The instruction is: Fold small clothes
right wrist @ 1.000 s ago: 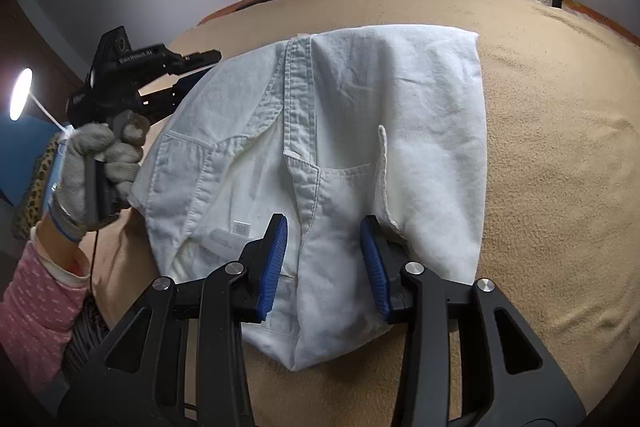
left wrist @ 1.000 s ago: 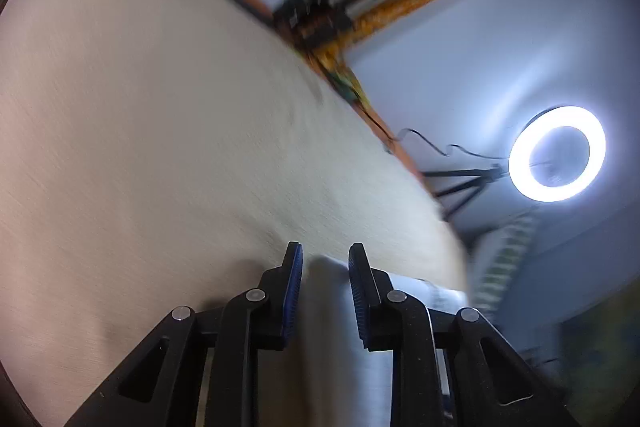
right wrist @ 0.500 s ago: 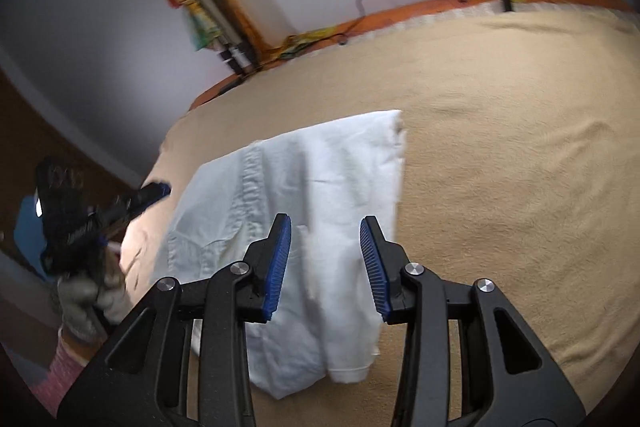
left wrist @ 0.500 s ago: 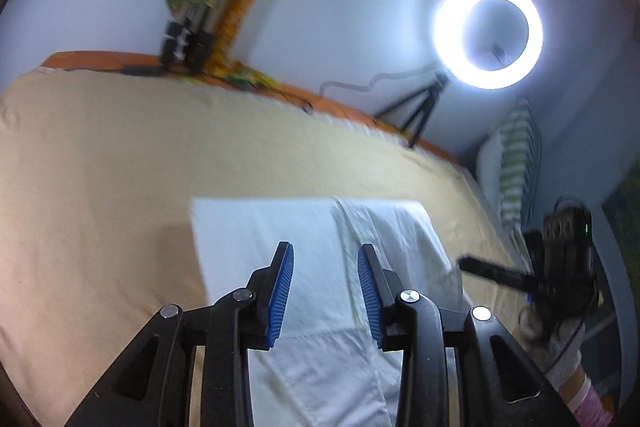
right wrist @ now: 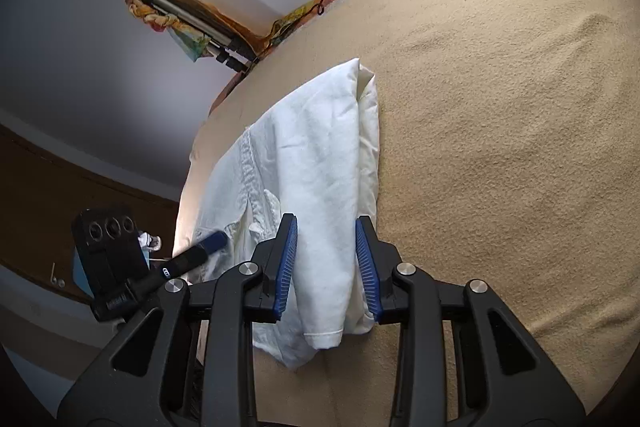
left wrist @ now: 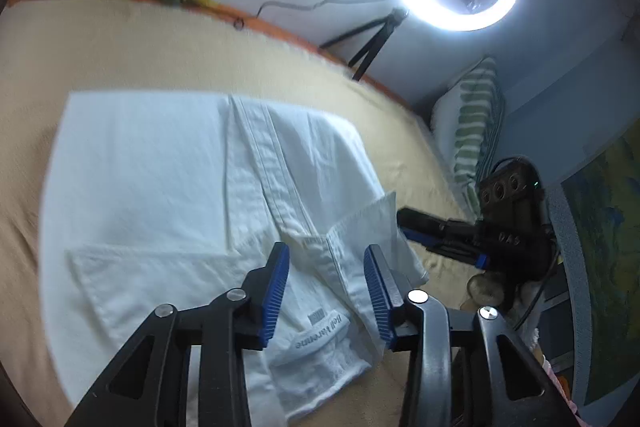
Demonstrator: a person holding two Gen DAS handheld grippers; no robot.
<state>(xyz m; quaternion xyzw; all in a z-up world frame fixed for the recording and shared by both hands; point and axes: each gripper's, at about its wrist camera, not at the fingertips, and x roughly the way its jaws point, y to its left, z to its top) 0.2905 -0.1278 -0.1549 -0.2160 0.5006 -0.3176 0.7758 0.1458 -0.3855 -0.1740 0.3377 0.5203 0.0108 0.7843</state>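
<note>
L tool (left wrist: 326, 293) opening, angled down over shirt (left wrist: 168, 187).

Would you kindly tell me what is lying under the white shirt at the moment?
The white shirt lies on a beige blanket, which shows bare all around it. Whatever is beneath the blanket, and the part of the blanket under the shirt, is covered and cannot be seen.
</note>
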